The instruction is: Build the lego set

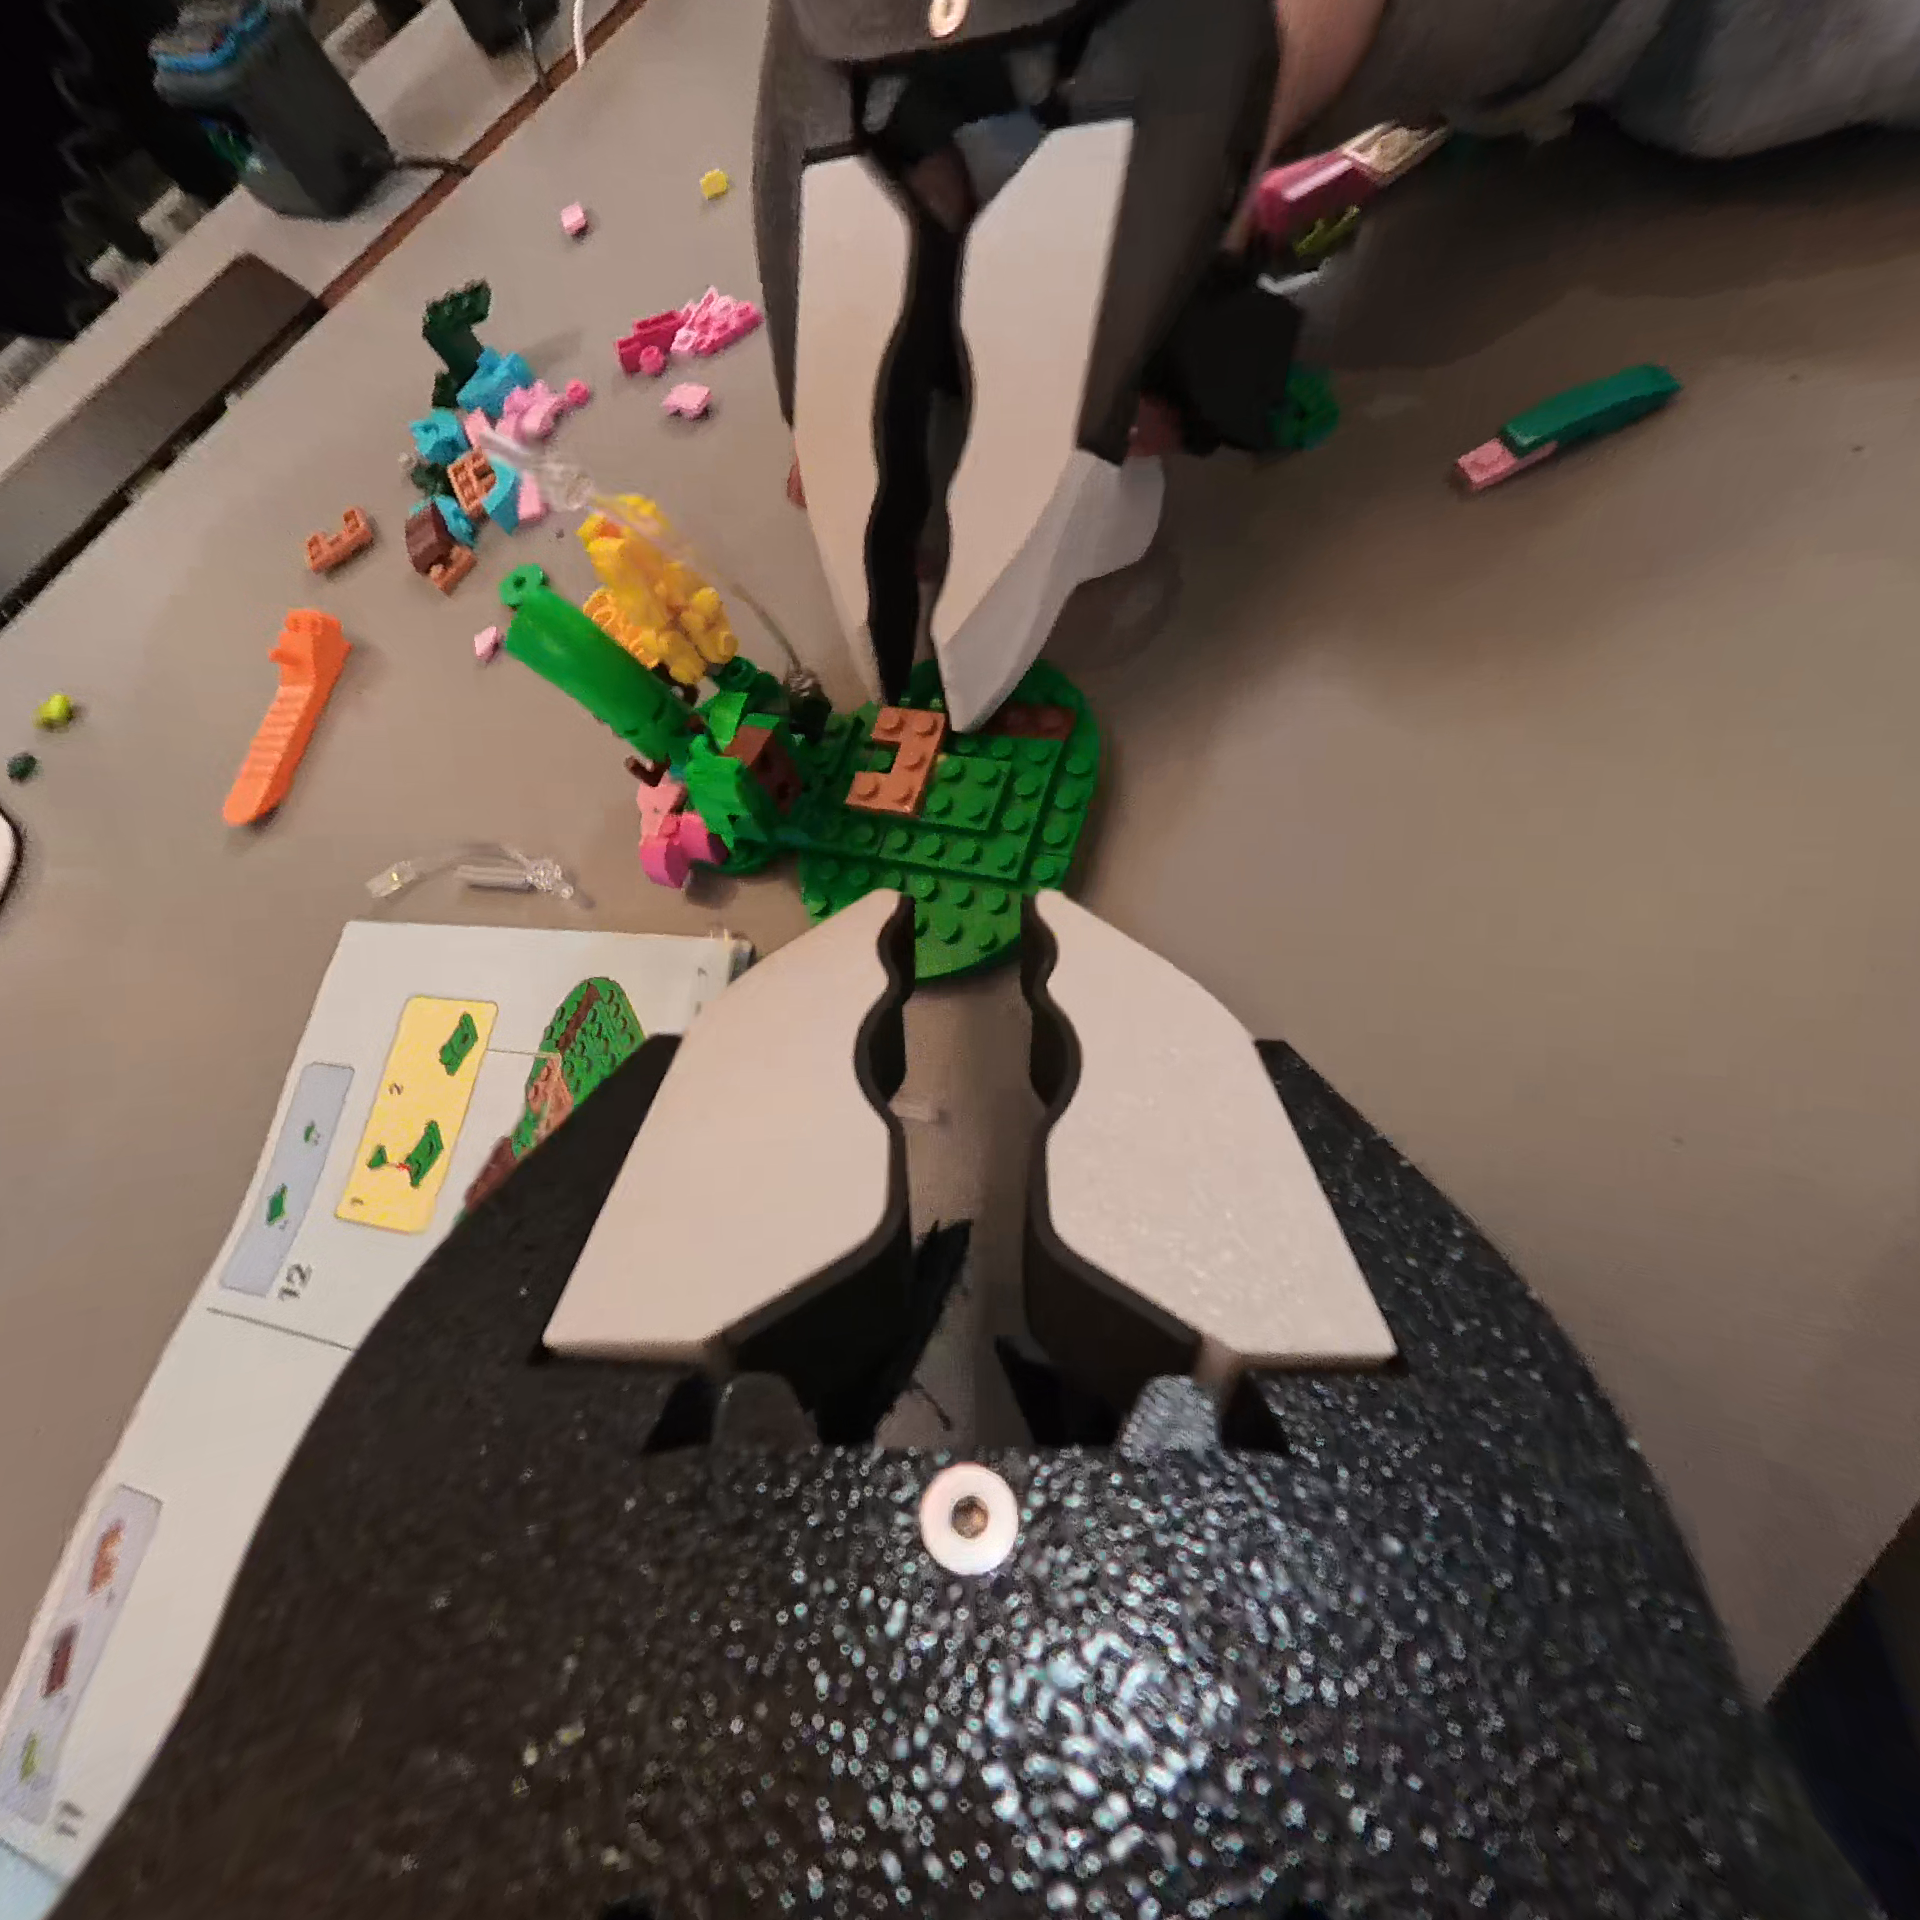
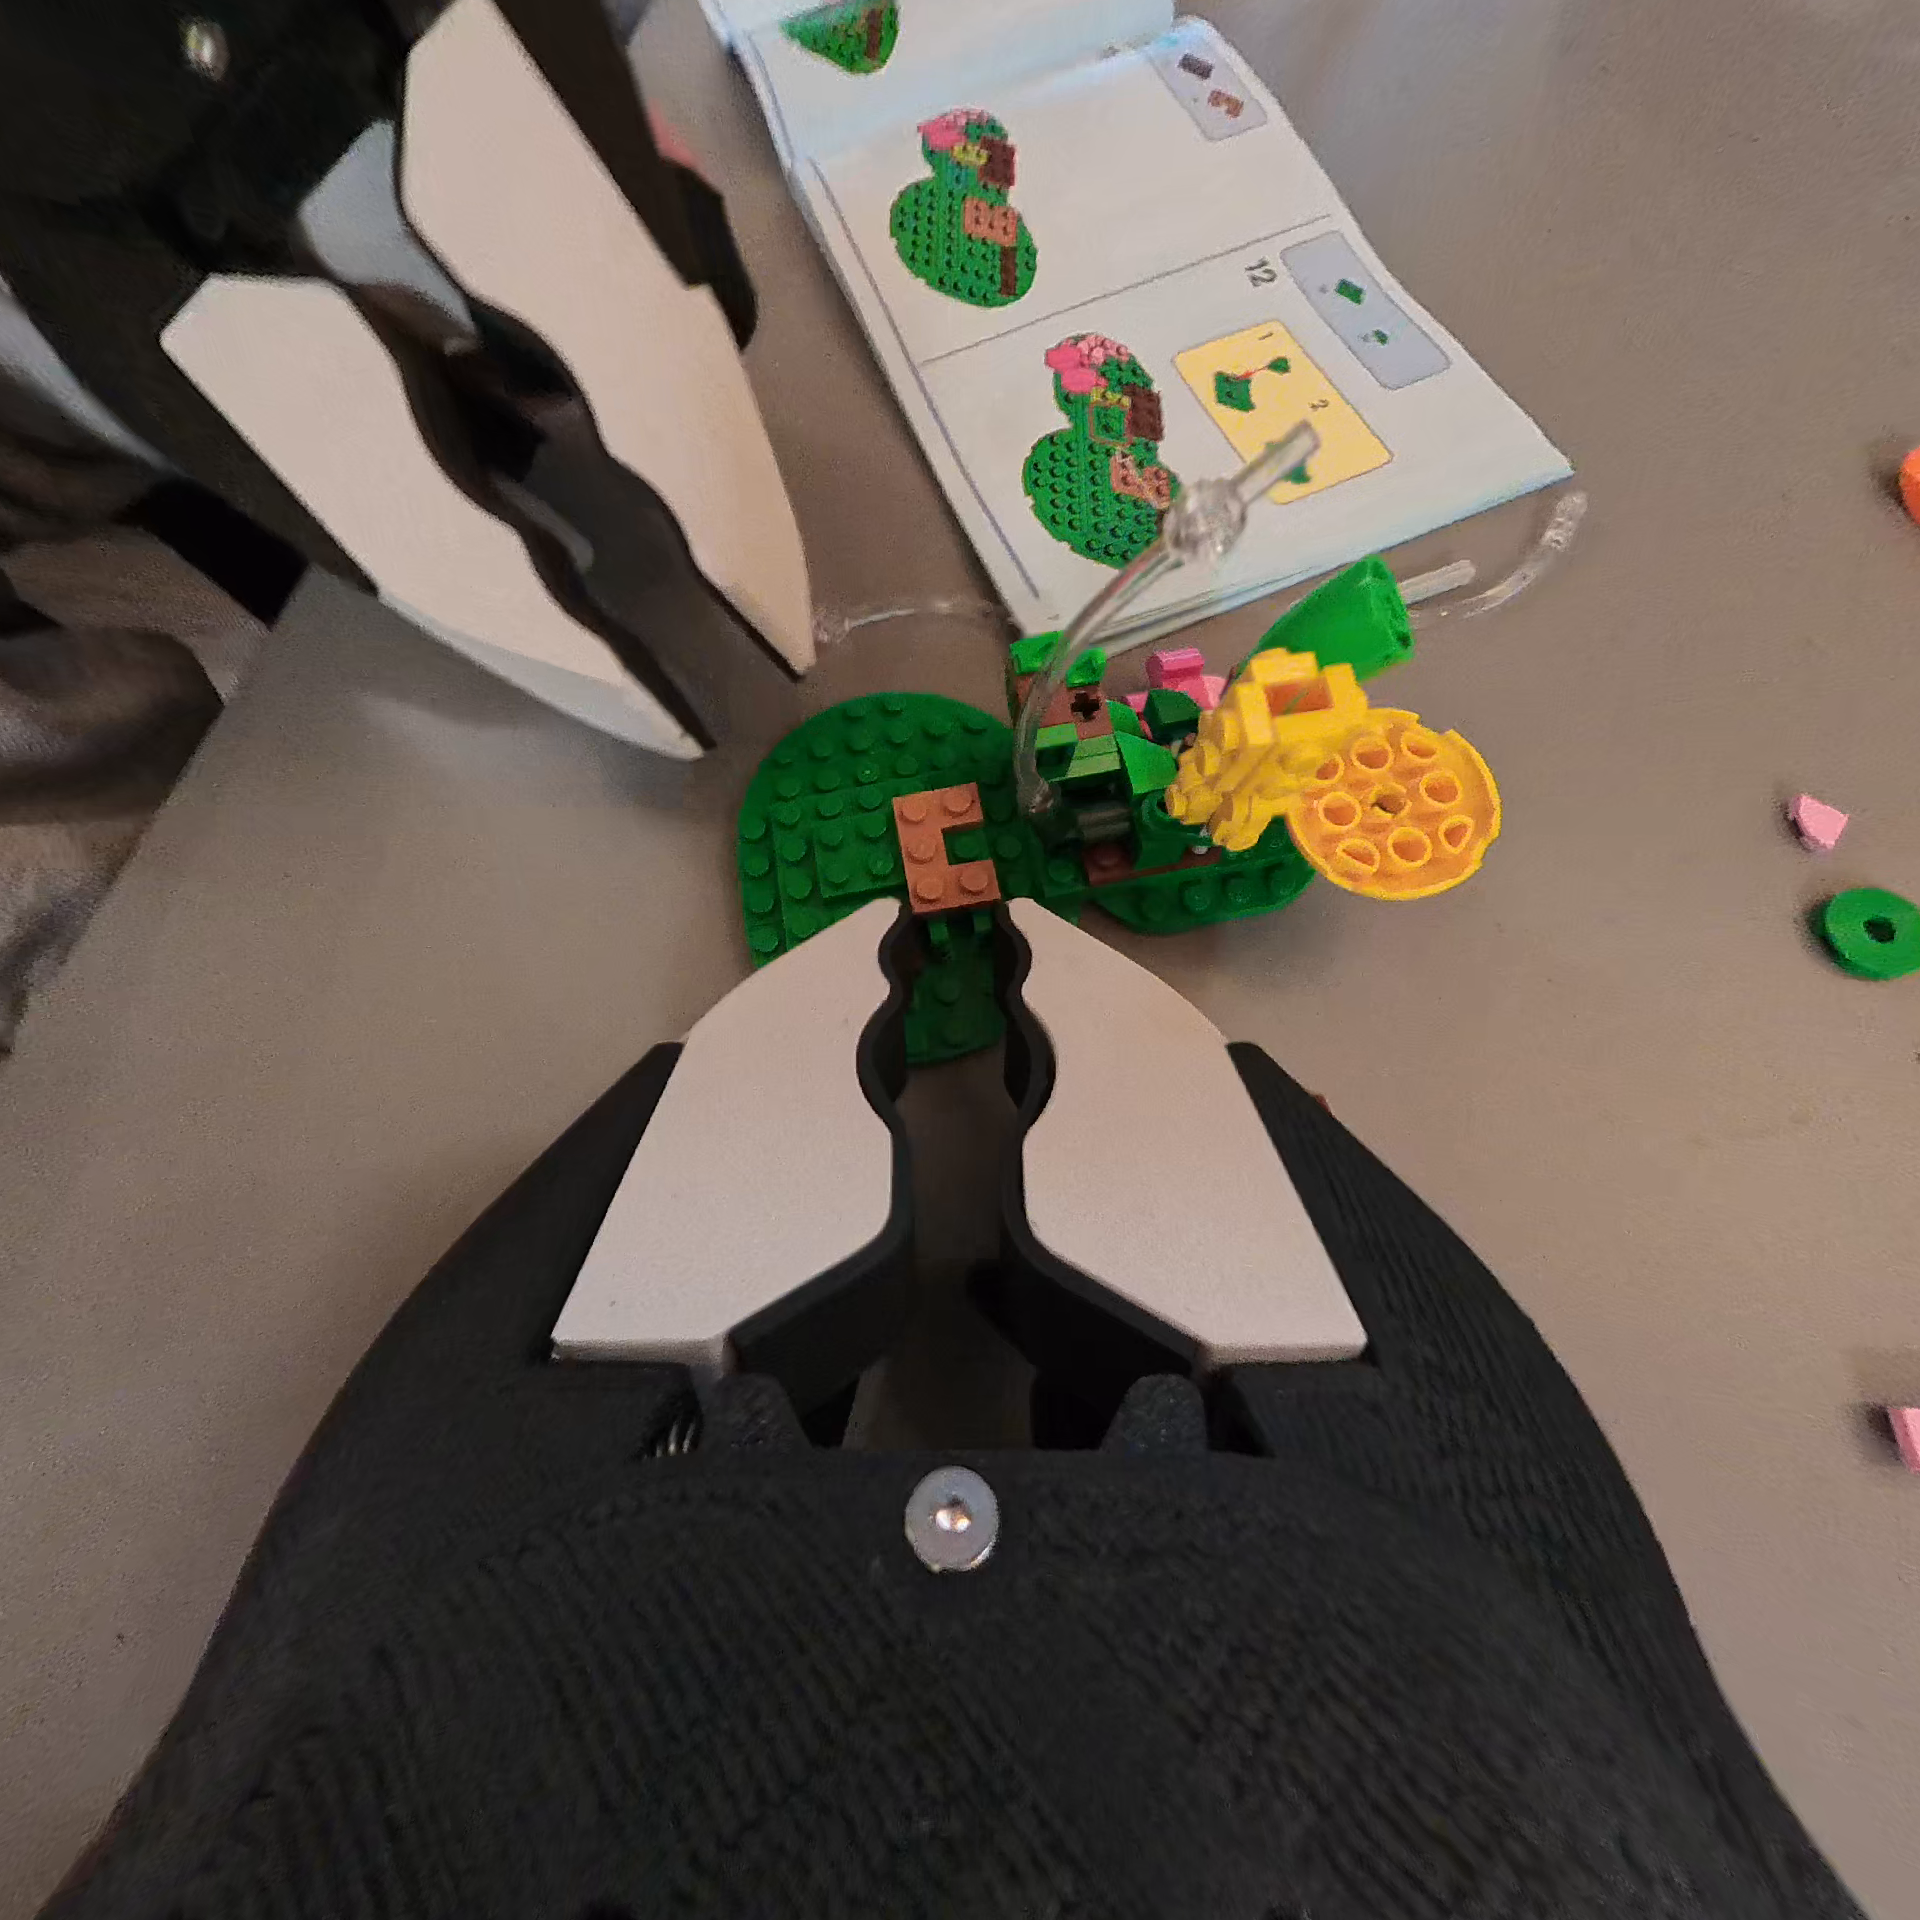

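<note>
A green studded base plate (image 1: 987, 831) lies on the grey table and bears a small build of green, brown and pink bricks with a yellow flower (image 1: 655, 592). It also shows in the right wrist view (image 2: 831, 790), with the flower (image 2: 1351, 790) on its right. My right gripper (image 2: 953, 909) is shut on the near edge of a brown C-shaped plate (image 2: 940, 847), held just over the base's studs. In the left wrist view it (image 1: 925, 707) comes down from above onto that brown plate (image 1: 902, 758). My left gripper (image 1: 966, 909) is open and empty at the base plate's edge; the right wrist view shows it (image 2: 753, 707) just off the plate.
An open instruction booklet (image 1: 436, 1091) lies left of my left gripper. An orange brick separator (image 1: 286, 717), clear curved pieces (image 1: 478, 873) and heaps of loose blue, pink and brown bricks (image 1: 488, 447) lie farther left. A teal and pink piece (image 1: 1579, 416) and a person's arm (image 1: 1558, 62) are at the right. The orange brick separator (image 1: 286, 717) lies around 20 centimeters away from my right fingertips.
</note>
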Action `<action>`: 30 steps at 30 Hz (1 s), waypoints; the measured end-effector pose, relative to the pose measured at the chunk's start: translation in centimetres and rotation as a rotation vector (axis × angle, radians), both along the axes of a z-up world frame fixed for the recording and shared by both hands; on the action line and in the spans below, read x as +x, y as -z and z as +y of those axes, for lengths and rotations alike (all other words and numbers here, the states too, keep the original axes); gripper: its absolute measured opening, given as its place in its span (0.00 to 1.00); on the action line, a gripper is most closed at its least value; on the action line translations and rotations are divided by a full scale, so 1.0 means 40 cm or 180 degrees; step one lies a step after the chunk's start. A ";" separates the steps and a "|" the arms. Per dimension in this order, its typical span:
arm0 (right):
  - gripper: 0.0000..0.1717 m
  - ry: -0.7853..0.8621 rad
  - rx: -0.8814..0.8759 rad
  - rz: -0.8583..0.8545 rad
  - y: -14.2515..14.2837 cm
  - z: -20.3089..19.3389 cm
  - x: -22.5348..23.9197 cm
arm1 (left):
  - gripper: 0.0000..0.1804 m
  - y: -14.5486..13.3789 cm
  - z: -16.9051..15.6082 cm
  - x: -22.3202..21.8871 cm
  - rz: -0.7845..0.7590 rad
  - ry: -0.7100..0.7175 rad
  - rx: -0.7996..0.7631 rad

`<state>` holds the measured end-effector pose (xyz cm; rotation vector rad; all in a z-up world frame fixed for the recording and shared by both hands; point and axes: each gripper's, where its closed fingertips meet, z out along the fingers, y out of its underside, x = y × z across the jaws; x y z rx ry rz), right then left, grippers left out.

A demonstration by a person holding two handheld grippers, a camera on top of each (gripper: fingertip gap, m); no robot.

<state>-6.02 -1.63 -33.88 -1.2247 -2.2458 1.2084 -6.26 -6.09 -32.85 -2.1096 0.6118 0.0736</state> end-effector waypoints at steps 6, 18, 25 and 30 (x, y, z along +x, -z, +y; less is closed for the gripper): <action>0.07 0.0178 -0.0657 -0.0054 -0.039 0.007 -0.011 | 0.22 0.002 0.026 -0.012 0.1053 0.0389 0.0300; 0.07 0.0256 -0.0751 0.0014 -0.048 0.014 -0.008 | 0.08 -0.021 0.095 0.005 0.2460 0.0531 0.1167; 0.13 0.0241 -0.0875 0.0024 -0.056 0.017 -0.008 | 0.07 -0.036 0.091 0.013 0.2275 0.0578 0.1333; 0.12 0.0137 -0.1136 -0.0167 -0.054 -0.002 -0.002 | 0.07 -0.030 0.089 0.023 0.2270 0.0631 0.1357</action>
